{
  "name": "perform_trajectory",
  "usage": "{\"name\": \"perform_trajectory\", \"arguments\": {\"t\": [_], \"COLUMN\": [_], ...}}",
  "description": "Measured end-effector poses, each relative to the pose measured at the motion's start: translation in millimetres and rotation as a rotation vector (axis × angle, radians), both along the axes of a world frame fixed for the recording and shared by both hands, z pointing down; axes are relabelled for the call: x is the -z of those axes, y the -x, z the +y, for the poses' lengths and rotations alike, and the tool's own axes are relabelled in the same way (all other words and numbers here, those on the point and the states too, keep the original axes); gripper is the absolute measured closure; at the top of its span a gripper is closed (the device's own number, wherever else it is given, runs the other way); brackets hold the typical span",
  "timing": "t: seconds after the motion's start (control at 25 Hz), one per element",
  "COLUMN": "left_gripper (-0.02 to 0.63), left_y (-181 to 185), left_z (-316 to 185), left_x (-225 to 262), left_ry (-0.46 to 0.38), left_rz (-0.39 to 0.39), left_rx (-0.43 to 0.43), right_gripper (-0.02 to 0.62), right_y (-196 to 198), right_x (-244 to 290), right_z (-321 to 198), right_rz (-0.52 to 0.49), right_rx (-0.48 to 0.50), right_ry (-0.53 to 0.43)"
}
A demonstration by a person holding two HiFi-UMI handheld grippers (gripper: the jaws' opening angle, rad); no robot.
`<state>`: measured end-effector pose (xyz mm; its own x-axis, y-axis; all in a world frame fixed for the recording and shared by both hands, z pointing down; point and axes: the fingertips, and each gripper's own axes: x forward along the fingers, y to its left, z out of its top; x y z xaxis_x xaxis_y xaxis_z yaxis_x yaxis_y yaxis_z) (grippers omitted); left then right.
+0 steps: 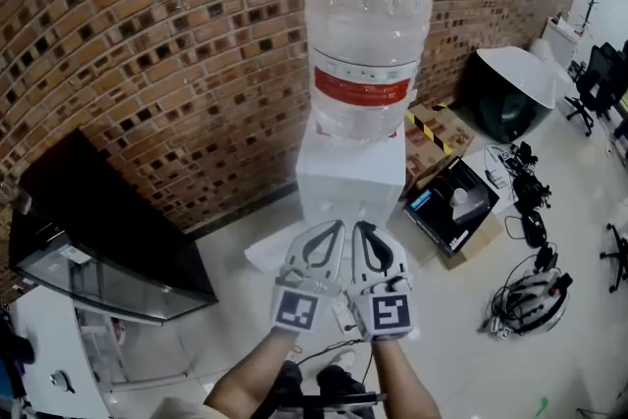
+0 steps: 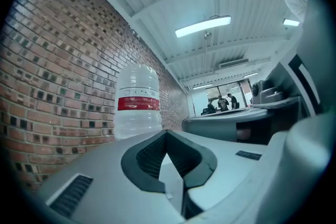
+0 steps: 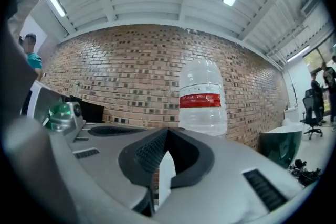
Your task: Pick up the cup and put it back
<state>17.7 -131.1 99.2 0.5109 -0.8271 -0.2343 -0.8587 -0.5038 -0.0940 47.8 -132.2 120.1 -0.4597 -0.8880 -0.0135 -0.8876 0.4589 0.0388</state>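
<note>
No cup shows in any view. In the head view both grippers are held side by side in front of a white water dispenser [image 1: 351, 167] that carries a big clear bottle [image 1: 368, 44] with a red label. My left gripper [image 1: 336, 228] is shut with nothing between its jaws. My right gripper [image 1: 360, 228] is shut and empty too, almost touching the left one. In the left gripper view the closed tips [image 2: 167, 134] point up past the bottle [image 2: 137, 107]. The right gripper view shows its closed tips [image 3: 167, 131] below the bottle [image 3: 202, 97].
A brick wall [image 1: 177, 34] stands behind the dispenser. A dark glass-fronted cabinet [image 1: 98, 240] is at the left. An open cardboard box [image 1: 451, 201], cables and a helmet [image 1: 535, 294] lie on the floor at the right. People stand far off [image 2: 224, 102].
</note>
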Motion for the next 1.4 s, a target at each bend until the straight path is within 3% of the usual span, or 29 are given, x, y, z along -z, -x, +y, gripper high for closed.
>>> {"name": "perform_trajectory", "arguments": {"t": [0.36,0.88,1.4], "left_gripper": [0.601,0.601,0.601], "left_y": [22,76,78], "left_z": [55,178,219], "left_x": [33,47,64], "left_ry": [-0.018,-0.023,-0.052], "left_rz": [-0.012,0.016,0.037], "left_rx": [0.028,-0.059,-0.088], "right_gripper": [0.592,0.592,0.594], "right_y": [20,72,72], "right_x": [27,34,45], "right_z": [59,184,222], "right_rz": [-0.019,-0.011,-0.003], "right_rx": [0.078,-0.046,-0.081], "right_ry": [0.021,0.031,0.011]}}
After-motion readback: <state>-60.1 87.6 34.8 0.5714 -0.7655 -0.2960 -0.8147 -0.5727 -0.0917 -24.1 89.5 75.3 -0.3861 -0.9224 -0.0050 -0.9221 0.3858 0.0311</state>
